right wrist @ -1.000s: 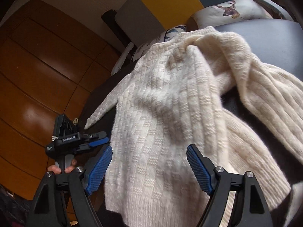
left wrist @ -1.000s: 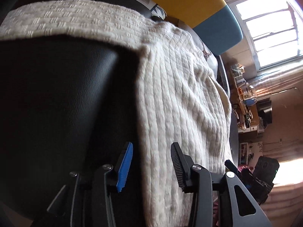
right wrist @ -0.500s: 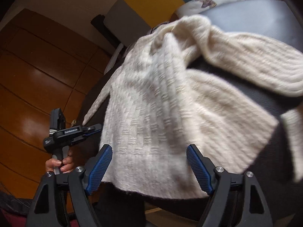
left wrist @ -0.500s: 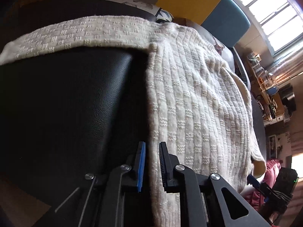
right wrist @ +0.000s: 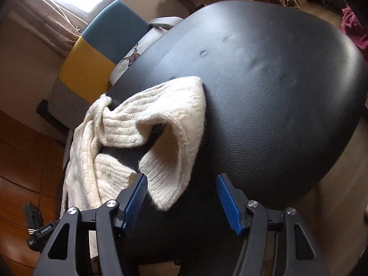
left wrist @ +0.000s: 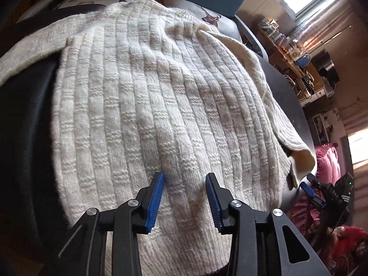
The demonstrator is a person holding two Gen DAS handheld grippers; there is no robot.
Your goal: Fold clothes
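**Spreading a cream knit sweater over a black padded surface**

Lying across the black leather-like cushion (right wrist: pixel 276 87), the cream ribbed sweater (left wrist: pixel 149 105) fills most of the left wrist view, its hem nearest the camera. The left gripper (left wrist: pixel 185 203) hangs over the hem with its blue-padded fingers (left wrist: pixel 155 202) parted to a moderate gap, knit showing between them; whether they touch the fabric cannot be told. In the right wrist view, the right gripper (right wrist: pixel 181 203) has its fingers spread wide and holds nothing. A sleeve cuff (right wrist: pixel 165 179) lies folded over just beside its left finger, the rest of the garment bunched to the left. A yellow and teal chair back (right wrist: pixel 101 46) stands at the far side.
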